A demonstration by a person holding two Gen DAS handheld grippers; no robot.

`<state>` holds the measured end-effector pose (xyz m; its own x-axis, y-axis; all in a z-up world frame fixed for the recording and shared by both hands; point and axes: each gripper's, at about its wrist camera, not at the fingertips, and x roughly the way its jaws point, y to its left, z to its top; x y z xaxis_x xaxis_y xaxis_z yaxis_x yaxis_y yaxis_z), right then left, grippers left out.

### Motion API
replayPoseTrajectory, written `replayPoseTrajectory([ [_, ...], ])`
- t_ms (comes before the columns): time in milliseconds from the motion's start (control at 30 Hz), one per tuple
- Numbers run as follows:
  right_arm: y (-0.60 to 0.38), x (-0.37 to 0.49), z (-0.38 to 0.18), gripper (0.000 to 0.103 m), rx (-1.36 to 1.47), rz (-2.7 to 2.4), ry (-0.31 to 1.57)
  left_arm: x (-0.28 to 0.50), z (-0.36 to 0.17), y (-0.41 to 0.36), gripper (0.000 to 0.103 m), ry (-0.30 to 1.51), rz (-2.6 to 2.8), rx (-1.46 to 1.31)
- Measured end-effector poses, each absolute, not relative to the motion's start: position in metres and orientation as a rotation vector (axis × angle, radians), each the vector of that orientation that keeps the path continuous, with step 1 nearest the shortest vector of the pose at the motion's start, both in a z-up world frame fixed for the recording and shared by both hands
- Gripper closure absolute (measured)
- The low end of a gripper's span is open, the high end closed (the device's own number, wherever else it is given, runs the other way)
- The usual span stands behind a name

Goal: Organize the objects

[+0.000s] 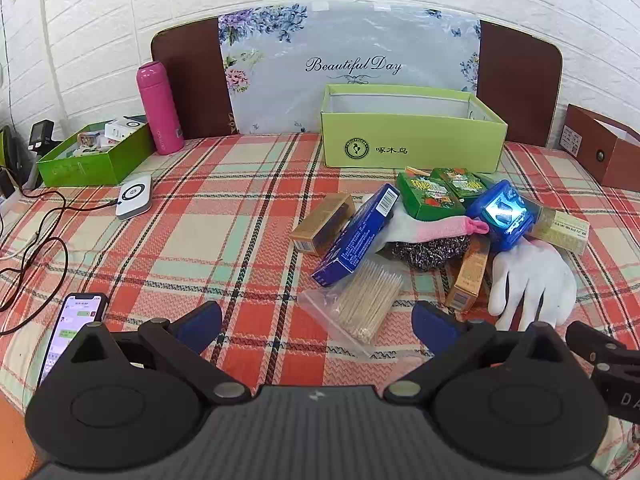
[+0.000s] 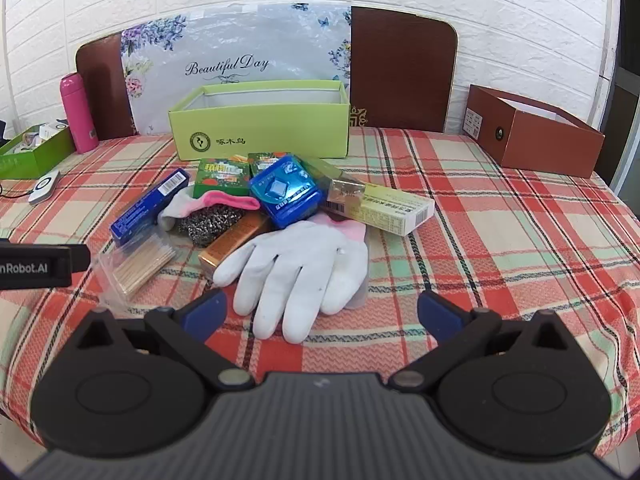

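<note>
A heap of small goods lies on the plaid cloth in front of a light green box (image 1: 412,144) (image 2: 260,136) with an open top. It holds a white glove (image 1: 532,280) (image 2: 304,272), a bag of toothpicks (image 1: 360,304) (image 2: 138,266), a dark blue carton (image 1: 356,236) (image 2: 150,208), a blue plastic case (image 1: 502,214) (image 2: 286,196), green packets (image 1: 430,196) (image 2: 222,178), a steel scourer (image 1: 430,250) (image 2: 210,220) and gold cartons (image 1: 322,224) (image 2: 232,242). My left gripper (image 1: 318,326) stands open just short of the toothpicks. My right gripper (image 2: 322,314) is open around the glove's fingertips, apart from them.
A pink bottle (image 1: 158,108) (image 2: 78,112) and a dark green box (image 1: 96,156) of oddments stand at the back left. A white charger (image 1: 134,196), black cables (image 1: 36,240) and a phone (image 1: 74,332) lie left. A brown box (image 2: 536,132) sits at the back right.
</note>
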<state>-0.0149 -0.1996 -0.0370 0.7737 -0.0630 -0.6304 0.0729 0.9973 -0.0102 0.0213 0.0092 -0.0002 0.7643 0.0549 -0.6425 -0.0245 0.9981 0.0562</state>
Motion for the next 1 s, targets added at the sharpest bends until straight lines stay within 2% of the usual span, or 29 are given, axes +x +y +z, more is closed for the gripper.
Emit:
replayPoseTrajectory([
  [1000, -0.172, -0.027, -0.035, 0.000, -0.008, 0.014, 0.681, 0.013, 0.005, 0.037, 0.000, 0.671, 0.052, 0.008],
])
